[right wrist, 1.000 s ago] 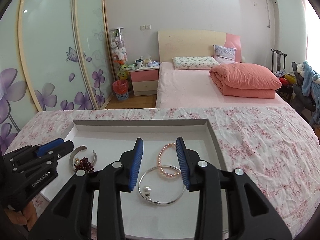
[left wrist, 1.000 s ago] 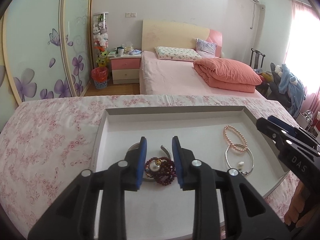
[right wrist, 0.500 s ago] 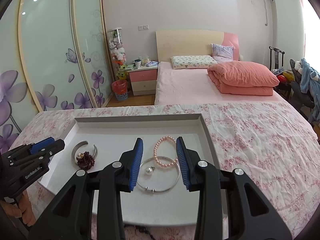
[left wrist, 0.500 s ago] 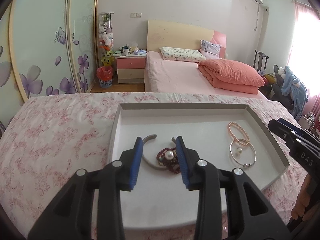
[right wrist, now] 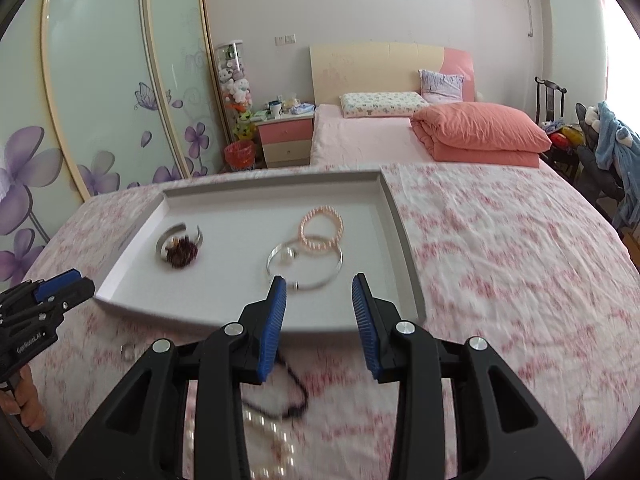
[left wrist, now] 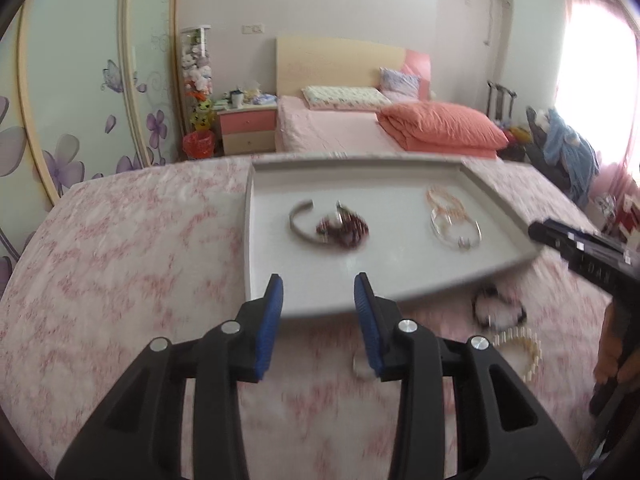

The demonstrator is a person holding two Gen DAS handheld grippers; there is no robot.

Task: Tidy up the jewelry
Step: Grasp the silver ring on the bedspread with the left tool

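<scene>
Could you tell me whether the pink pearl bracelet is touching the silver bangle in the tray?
Touching: the right wrist view shows the pearl bracelet lying across the bangle's far rim.

Both grippers pull back off the tray: the left gripper lets go of the dark red bracelet, jaws parted, and the right gripper retreats past the near rim.

Left black tongs with blue ribbed pads are angled downward, jaws parted, nothing gripped between them. Right black tongs with blue ribbed pads are pitched down likewise, jaws apart and empty. Fingers of a hand are seen wrapped on the right handle.
</scene>
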